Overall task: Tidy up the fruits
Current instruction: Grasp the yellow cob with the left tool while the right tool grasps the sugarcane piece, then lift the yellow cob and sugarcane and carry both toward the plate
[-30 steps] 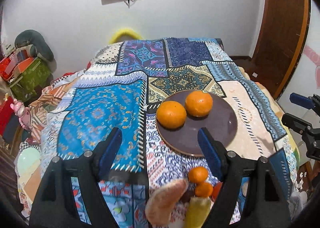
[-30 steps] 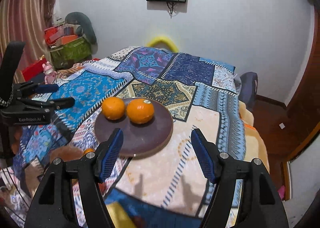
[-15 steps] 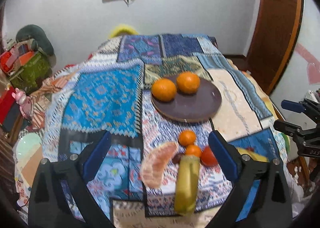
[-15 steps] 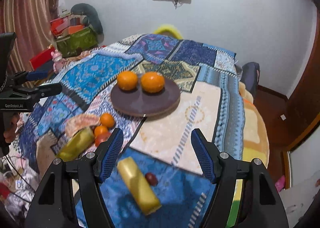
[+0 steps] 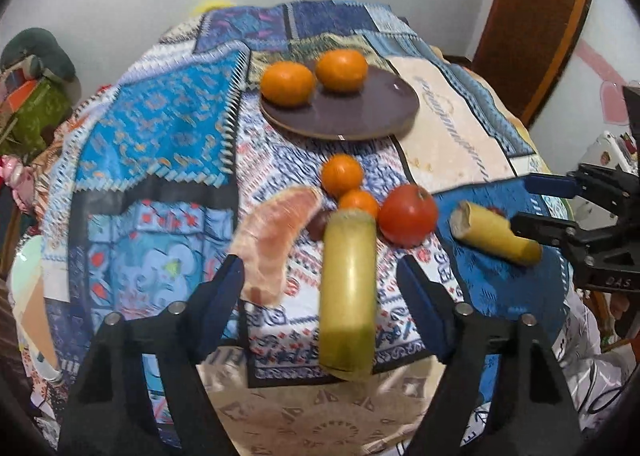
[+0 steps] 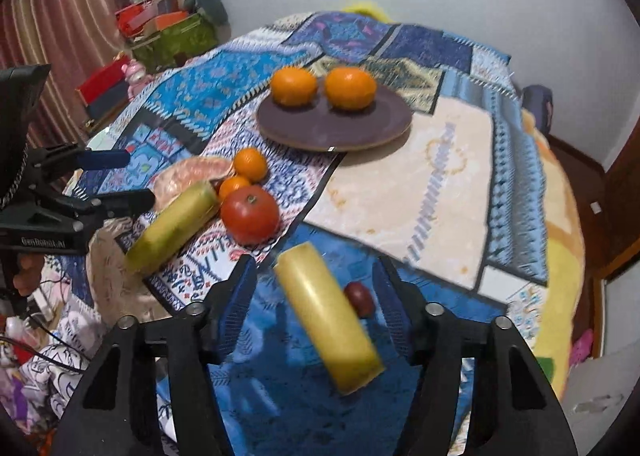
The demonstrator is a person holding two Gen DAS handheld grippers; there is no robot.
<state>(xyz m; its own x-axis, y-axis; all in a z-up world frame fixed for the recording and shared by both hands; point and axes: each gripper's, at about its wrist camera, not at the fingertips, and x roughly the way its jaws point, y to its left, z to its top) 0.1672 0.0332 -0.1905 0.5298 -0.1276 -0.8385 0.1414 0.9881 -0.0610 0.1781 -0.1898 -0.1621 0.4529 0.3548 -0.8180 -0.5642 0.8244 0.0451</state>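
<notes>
Left gripper (image 5: 320,280) jaws apart, just been closing, greenish-yellow stick (image 5: 347,292) between them, pads not touching. Pink pomelo wedge (image 5: 272,232) just beside left pad.

Right gripper (image 6: 316,288) jaws apart, just been closing, yellow stick (image 6: 328,316) between, untouched; small dark red fruit (image 6: 359,298) just beside.

Tomato (image 5: 407,214) and two small oranges (image 5: 342,175) clustered beyond. Two big oranges (image 6: 294,86) on brown plate (image 6: 360,127). Patchwork blanket (image 5: 160,127) beneath.

Even indoor light, fisheye bend, motion blur

Both views curve strongly with black vignetted corners; the patterned patchwork cloth (image 5: 160,143) smears softly, and faint shadows fall below the round dark-brown plate (image 6: 332,127).
</notes>
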